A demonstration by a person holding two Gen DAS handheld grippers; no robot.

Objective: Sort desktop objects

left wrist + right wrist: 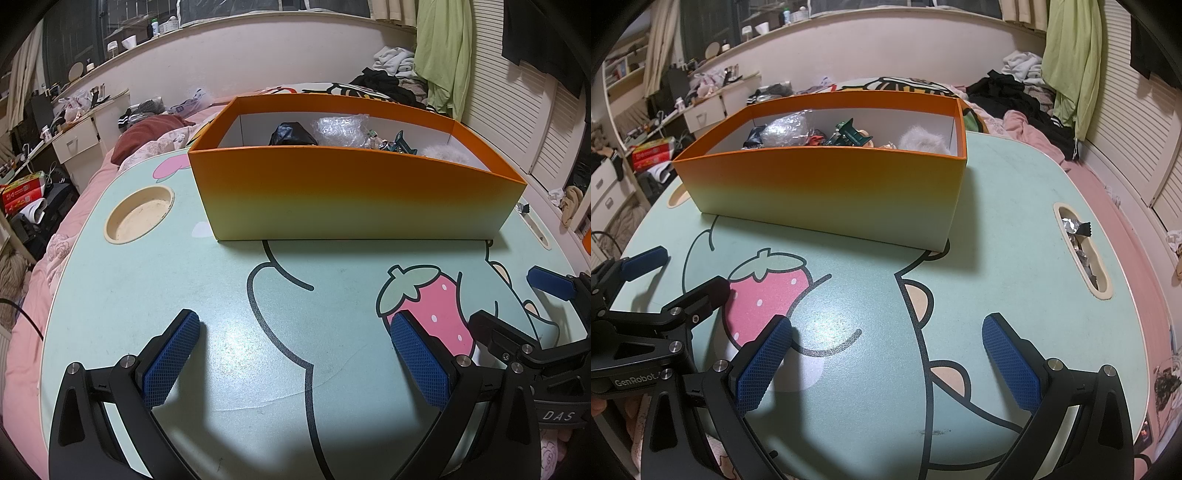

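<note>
An open orange-to-yellow box point(351, 192) point(820, 184) stands at the far side of the mint-green cartoon table point(147, 295) point(997, 229). Inside lie a black bag point(291, 134), crumpled bubble wrap point(340, 129) point(786, 129), a green toy piece point(849, 134) and a pale fluffy item point(921, 142). My left gripper point(295, 332) hovers open over the bare table in front of the box, nothing between its blue pads point(173, 358). My right gripper point(886, 328) is open beside it, also with nothing in it. Each gripper shows in the other's view point(509, 299) point(683, 275).
A round cup recess point(140, 214) sits at the table's left. A long slot point(1082, 251) on the right holds foil wrappers. The table rests on a pink bed with piled clothes point(1015, 96) behind. Cluttered drawers point(701, 114) stand at the far left.
</note>
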